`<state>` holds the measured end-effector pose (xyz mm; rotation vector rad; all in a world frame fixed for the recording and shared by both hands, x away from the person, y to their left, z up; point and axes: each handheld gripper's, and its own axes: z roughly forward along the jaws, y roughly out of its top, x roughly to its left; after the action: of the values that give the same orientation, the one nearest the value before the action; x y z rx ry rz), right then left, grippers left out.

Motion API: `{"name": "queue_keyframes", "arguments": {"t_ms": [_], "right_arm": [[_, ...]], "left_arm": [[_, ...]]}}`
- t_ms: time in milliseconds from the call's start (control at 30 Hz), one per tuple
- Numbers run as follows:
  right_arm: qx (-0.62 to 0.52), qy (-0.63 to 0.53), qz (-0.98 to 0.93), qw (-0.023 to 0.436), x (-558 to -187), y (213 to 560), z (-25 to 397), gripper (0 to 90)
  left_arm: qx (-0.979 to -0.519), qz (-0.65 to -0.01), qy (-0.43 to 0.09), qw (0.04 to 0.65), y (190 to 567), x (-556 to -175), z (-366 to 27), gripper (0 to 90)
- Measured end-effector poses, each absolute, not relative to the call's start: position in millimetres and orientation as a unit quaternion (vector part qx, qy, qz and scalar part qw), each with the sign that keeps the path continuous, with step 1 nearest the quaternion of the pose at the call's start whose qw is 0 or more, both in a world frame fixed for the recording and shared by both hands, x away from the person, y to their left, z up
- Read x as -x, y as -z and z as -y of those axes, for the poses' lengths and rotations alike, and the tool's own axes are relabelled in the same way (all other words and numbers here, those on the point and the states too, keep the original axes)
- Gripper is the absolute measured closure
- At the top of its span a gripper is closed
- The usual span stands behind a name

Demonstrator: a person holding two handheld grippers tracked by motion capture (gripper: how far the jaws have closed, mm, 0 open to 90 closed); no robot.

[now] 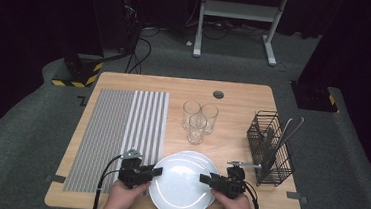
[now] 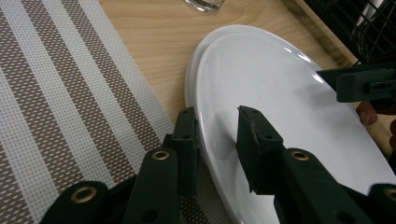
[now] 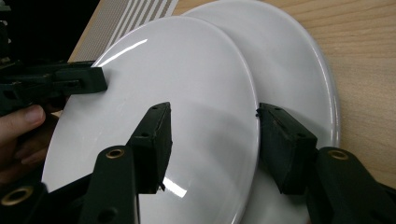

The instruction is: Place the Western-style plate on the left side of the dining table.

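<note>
A round glossy white top plate (image 1: 179, 189) lies on a second round white lower plate (image 1: 204, 161), the pair at the near edge of a light wooden table (image 1: 239, 96). The left gripper (image 1: 154, 172) sits at the top plate's left rim, its black jaws parted with one above the rim and one outside it; whether they press the rim cannot be told. The right gripper (image 1: 205, 178) sits at the top plate's right rim, jaws also apart, one over the plate and one just past its edge above the lower plate. Left of the plates, just beside them, lies a grey and white striped woven placemat (image 1: 121, 129). Beyond the plates stand three clear drinking glasses (image 1: 198, 119) clustered together. Right of the plates, near the right gripper, stands a black wire cutlery basket (image 1: 263, 140) holding metal utensils (image 1: 286, 132).
</note>
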<state>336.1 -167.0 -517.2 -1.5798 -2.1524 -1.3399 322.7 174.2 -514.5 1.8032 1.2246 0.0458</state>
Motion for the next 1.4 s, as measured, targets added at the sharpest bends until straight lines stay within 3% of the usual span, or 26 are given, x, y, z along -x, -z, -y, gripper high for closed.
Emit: {"name": "queue_keyframes", "arguments": {"t_ms": [200, 367, 500, 800, 933, 1000, 1167, 1400], "right_arm": [[0.522, 0.445, 0.724, 0.078, -337.1, 516.4, 168.6, 46.0], [0.513, 0.440, 0.735, 0.051, -334.3, 512.7, 168.3, 43.5], [0.508, 0.437, 0.742, 0.038, -331.6, 512.3, 167.5, 43.6], [0.501, 0.434, 0.748, 0.029, -329.7, 511.0, 167.8, 42.4], [0.497, 0.433, 0.752, 0.017, -326.2, 510.7, 167.2, 42.0], [0.494, 0.434, 0.754, 0.011, -322.9, 511.4, 166.3, 41.6], [0.496, 0.436, 0.751, 0.006, -319.4, 511.9, 165.8, 41.5], [0.501, 0.438, 0.747, -0.003, -317.8, 512.3, 164.5, 41.7]], "left_arm": [[-0.730, -0.500, -0.017, 0.466, 517.9, -325.2, -176.4, 70.5], [-0.731, -0.496, -0.052, 0.466, 513.6, -328.8, -178.0, 80.1], [-0.737, -0.494, -0.065, 0.456, 510.0, -330.5, -174.7, 81.4], [-0.712, -0.520, -0.028, 0.471, 514.7, -312.2, -183.2, 49.9], [-0.709, -0.526, -0.015, 0.469, 520.0, -302.2, -182.3, 44.4], [-0.714, -0.524, -0.008, 0.465, 525.4, -298.6, -180.6, 46.5], [-0.720, -0.508, -0.017, 0.473, 525.7, -294.1, -176.2, 62.8], [-0.708, -0.509, -0.027, 0.489, 517.1, -298.0, -176.7, 68.6]]}}
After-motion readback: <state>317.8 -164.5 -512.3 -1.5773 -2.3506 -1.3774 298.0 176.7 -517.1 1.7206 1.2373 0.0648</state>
